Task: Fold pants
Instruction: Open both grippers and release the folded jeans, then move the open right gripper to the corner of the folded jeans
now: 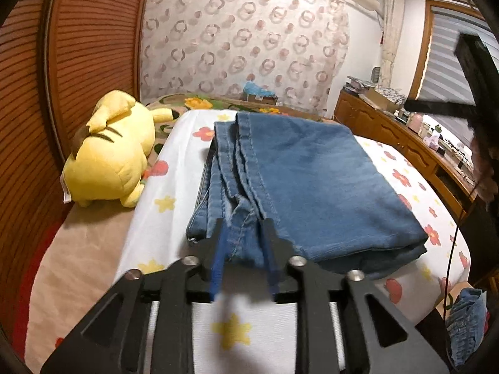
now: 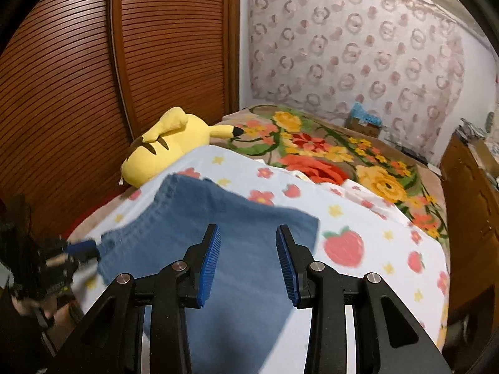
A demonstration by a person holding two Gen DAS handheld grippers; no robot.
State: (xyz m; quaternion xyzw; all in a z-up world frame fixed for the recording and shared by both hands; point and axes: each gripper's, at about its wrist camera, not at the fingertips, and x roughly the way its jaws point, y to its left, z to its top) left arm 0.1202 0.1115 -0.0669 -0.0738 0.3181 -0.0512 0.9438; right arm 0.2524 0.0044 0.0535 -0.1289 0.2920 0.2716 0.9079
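The blue denim pants point(image 1: 312, 180) lie folded in a thick stack on the white flowered sheet point(image 1: 162, 193) of the bed. My left gripper point(image 1: 243, 227) is at the near edge of the stack, its blue-padded fingers point(image 1: 218, 249) a little apart with a bunch of denim hem between them. In the right wrist view the pants point(image 2: 218, 249) spread under my right gripper point(image 2: 248, 233), which hovers above them, open and empty. The left gripper point(image 2: 81, 247) shows at the pants' left corner.
A yellow plush toy point(image 1: 109, 155) lies left of the pants by the wooden louvred doors point(image 1: 78, 46). A flowered blanket point(image 2: 327, 146) covers the far bed. A wooden dresser point(image 1: 405, 143) stands along the right side. More denim point(image 1: 466, 321) lies low right.
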